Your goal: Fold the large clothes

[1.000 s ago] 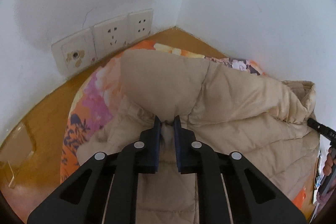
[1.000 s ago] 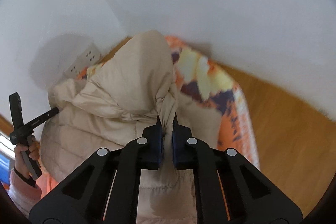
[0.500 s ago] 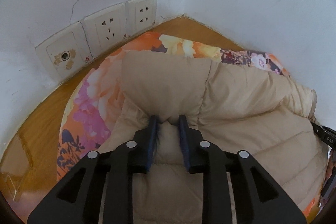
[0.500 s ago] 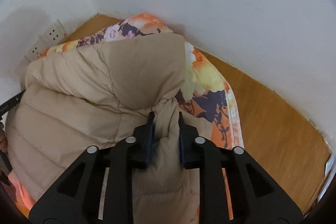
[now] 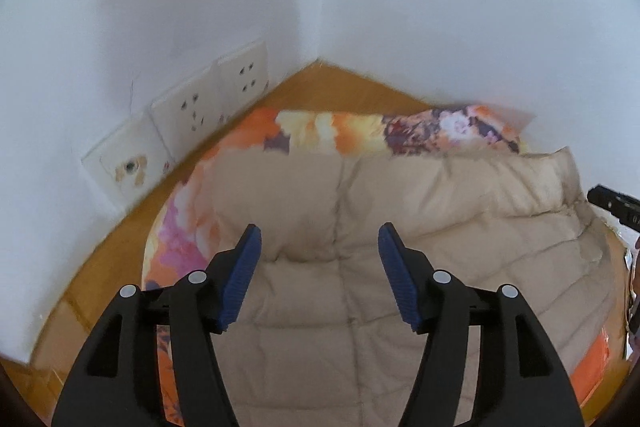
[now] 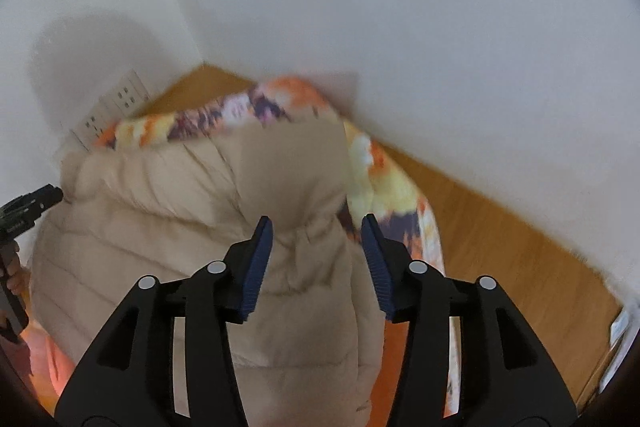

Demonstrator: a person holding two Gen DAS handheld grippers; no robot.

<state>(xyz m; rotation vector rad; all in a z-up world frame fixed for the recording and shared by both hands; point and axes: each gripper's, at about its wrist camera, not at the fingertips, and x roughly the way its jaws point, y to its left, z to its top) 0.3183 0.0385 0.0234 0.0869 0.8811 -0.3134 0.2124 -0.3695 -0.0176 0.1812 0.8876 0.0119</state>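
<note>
A beige quilted puffer jacket [image 5: 420, 227] lies folded on a floral orange cloth [image 5: 332, 125] spread on a wooden surface. My left gripper [image 5: 318, 241] is open and empty, its blue pads just above the jacket's left folded part. In the right wrist view the same jacket [image 6: 168, 219] fills the lower left. My right gripper [image 6: 316, 231] is open and empty, its pads either side of the gathered cuff of the sleeve [image 6: 316, 227], which lies on the jacket.
White walls meet in a corner close behind the cloth. Wall sockets [image 5: 208, 99] sit low on the left wall. Bare wooden surface [image 6: 520, 235] lies right of the cloth. The other gripper's black tip [image 5: 616, 205] shows at the right edge.
Both grippers have opened and let go of the jacket. The lifted part has dropped flat onto the jacket, and both grippers have drawn back a little.
</note>
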